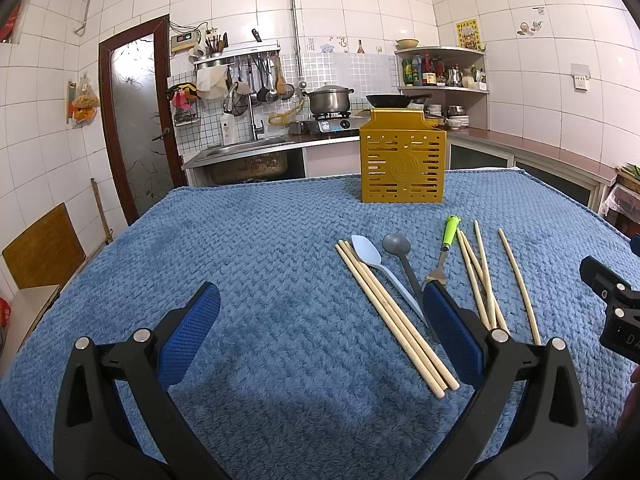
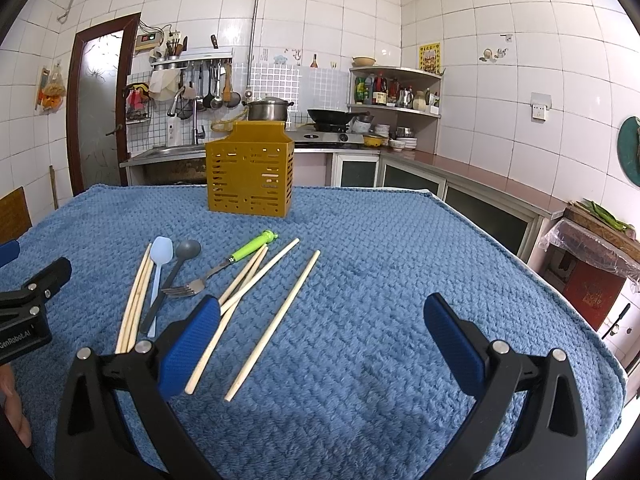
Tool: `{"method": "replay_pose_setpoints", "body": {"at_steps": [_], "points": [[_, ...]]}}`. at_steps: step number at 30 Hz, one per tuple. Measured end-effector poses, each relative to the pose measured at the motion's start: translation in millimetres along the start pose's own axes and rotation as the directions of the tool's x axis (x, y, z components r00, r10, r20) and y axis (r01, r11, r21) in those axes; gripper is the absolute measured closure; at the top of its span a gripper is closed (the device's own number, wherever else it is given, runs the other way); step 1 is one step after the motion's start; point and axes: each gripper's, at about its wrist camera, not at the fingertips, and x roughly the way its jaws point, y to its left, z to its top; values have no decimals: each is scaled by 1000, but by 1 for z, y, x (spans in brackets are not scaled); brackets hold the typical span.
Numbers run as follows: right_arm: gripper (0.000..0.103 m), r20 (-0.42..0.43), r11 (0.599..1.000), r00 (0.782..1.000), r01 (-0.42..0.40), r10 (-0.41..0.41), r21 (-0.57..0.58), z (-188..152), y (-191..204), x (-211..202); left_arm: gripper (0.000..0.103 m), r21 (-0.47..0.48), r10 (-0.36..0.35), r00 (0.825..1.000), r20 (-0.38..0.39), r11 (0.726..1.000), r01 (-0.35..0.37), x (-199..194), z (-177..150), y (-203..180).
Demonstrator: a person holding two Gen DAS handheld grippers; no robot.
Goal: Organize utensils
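Both grippers hover low over the blue-towelled tabletop (image 2: 380,260), fingers spread wide, nothing held. Left gripper (image 1: 320,336); right gripper (image 2: 322,344). Utensils lie loose in a row near the front: three chopsticks bundled together (image 1: 396,320), one light blue spoon (image 1: 366,255), one grey spoon (image 1: 396,245), one green-handled fork (image 1: 450,232), three crossed chopsticks (image 1: 478,268), one lone chopstick (image 1: 518,280). Seven chopsticks total. The left gripper's right finger (image 1: 452,332) sits over the spoon handles; the right gripper's left finger (image 2: 188,348) sits over the crossed chopsticks. One yellow slotted holder (image 1: 402,164) stands upright behind, well apart.
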Motion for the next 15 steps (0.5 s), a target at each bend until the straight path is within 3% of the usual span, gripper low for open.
{"method": "replay_pose_setpoints", "body": {"at_steps": [15], "points": [[4, -1, 1000, 1000, 0, 0, 1, 0, 0, -1, 5, 1, 0, 1000, 2, 1000, 0, -1, 1, -1]]}}
